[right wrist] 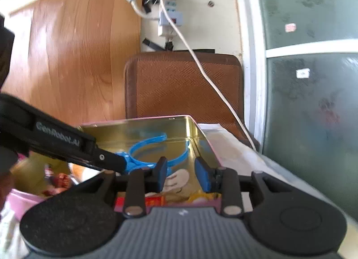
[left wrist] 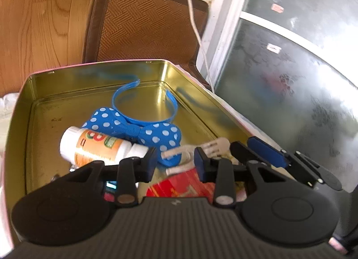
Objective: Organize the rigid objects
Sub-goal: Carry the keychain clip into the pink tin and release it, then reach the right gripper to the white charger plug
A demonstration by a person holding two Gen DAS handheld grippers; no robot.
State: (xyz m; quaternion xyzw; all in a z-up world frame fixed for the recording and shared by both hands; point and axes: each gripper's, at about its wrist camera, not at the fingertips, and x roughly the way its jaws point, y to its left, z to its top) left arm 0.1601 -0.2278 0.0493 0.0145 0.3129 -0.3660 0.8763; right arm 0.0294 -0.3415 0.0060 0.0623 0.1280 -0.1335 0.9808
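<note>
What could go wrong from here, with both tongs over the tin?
1. The left tongs and right tongs sit close together over the tin, both open and empty; they could collide.
2. The white bottle lies on its side against the polka-dot bow of the blue headband; nudging either may roll it.
3. The white cable hangs just behind the tin and could snag.
</note>
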